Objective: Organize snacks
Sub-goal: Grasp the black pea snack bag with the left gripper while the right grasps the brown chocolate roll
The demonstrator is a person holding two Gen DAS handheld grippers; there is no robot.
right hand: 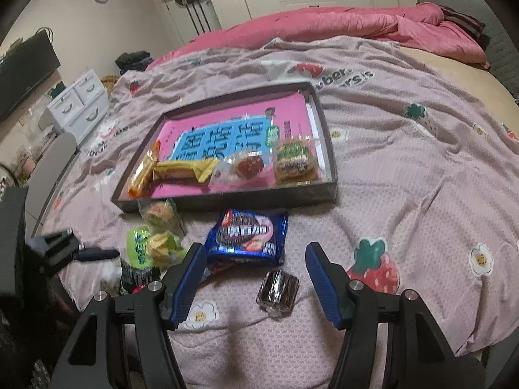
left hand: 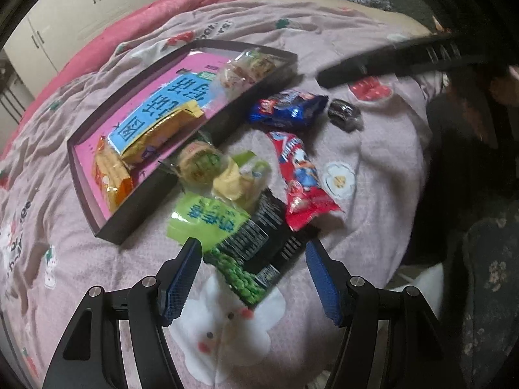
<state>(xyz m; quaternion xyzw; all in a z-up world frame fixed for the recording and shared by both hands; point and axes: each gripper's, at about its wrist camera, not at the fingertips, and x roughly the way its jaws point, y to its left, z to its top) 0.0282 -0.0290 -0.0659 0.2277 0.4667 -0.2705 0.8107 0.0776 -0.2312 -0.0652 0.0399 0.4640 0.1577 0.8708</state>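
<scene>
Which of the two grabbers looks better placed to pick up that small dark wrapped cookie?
Probably the right gripper. It is open, and the dark wrapped cookie lies on the bedspread between its fingers. The open left gripper faces the green pea packet instead.

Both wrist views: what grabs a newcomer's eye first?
The shallow dark tray with its bright pink, blue-lettered floor sits mid-bed on the strawberry-print blanket, already holding four wrapped snacks along its near edge. Loose packets crowd the blanket in front of it: a blue cookie pack, a red packet, a green pea bag. The left gripper and right gripper hover open over them.
</scene>
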